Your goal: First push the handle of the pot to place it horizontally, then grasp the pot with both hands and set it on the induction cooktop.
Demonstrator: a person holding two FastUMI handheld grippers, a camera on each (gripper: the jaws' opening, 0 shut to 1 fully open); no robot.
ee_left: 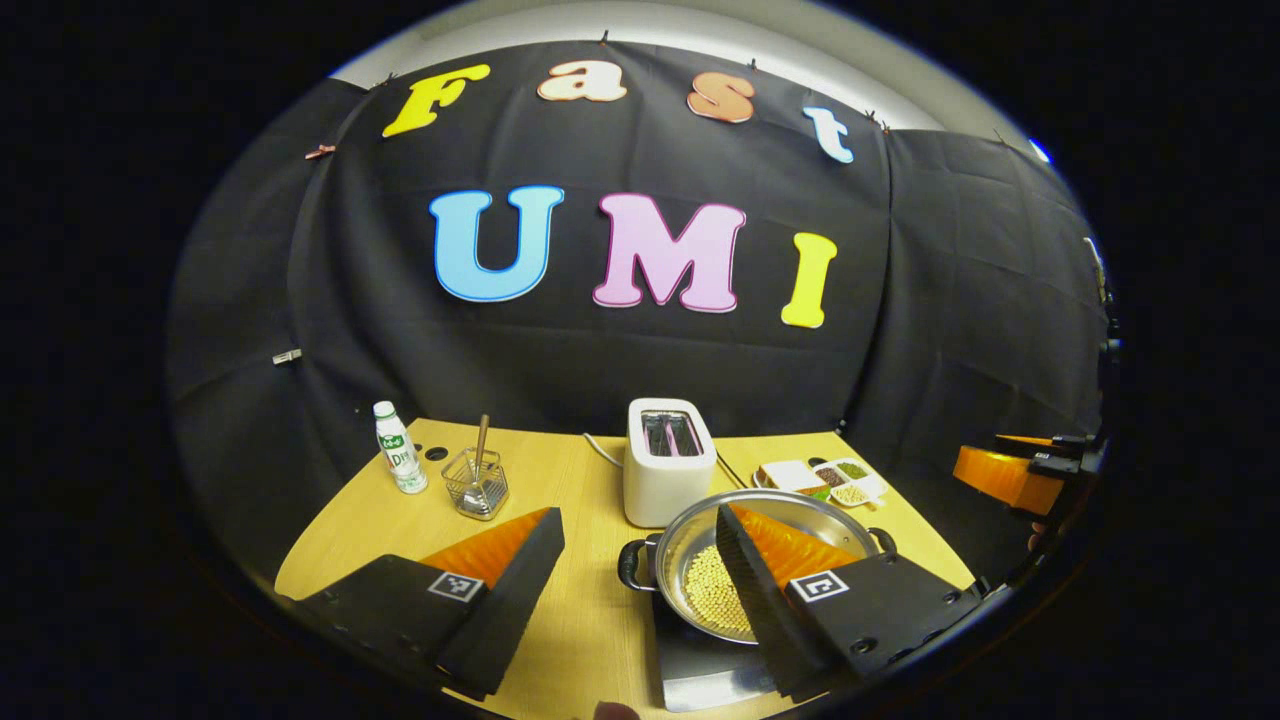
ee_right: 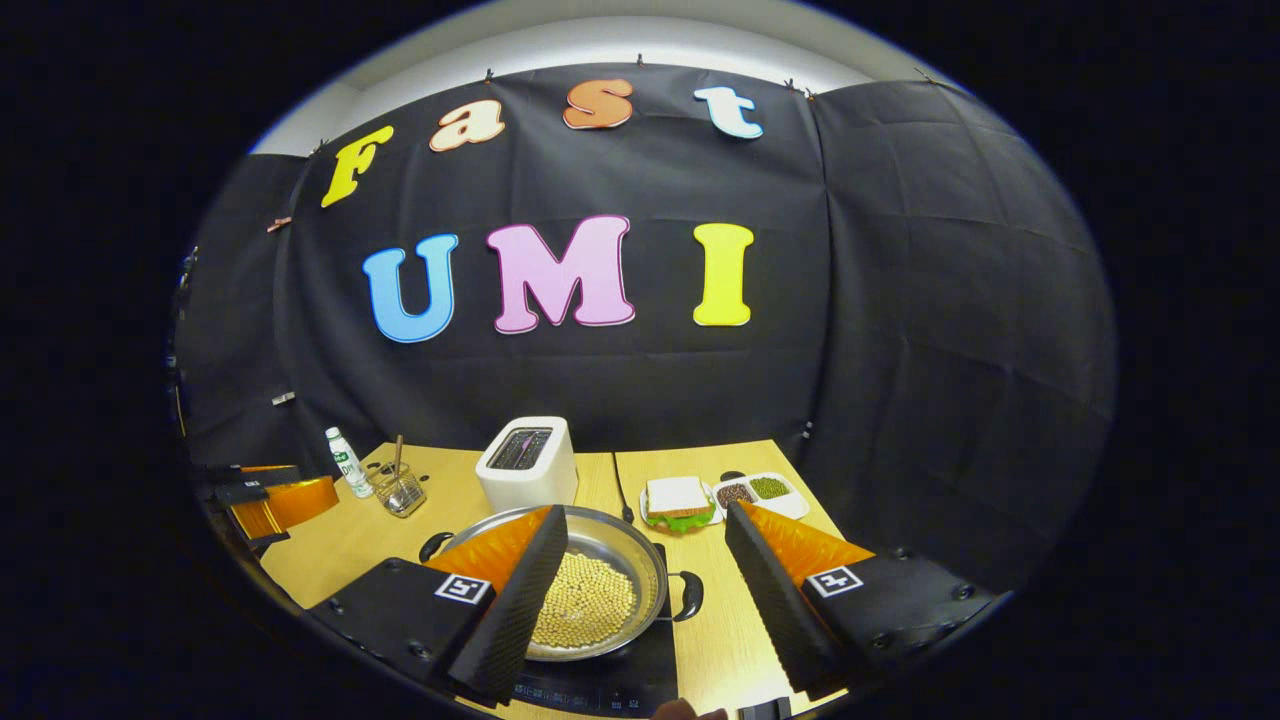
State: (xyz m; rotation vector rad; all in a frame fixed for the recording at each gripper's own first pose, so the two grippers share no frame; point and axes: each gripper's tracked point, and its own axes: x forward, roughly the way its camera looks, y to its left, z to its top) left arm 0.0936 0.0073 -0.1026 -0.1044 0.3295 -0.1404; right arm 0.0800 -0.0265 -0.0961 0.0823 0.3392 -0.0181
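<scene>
A steel pot with soybeans in it rests on the black induction cooktop at the table's front edge. Its two black side handles point left and right. My left gripper is open above the pot's left side, one finger over the bowl, touching nothing. In the right gripper view the pot lies on the cooktop, and my right gripper is open above the right handle, holding nothing. Each gripper also appears off to the side in the other's view: right gripper, left gripper.
Behind the pot stands a white toaster. A small bottle and a wire basket with a utensil stand at the back left. A sandwich plate and a divided dish of beans sit at the back right.
</scene>
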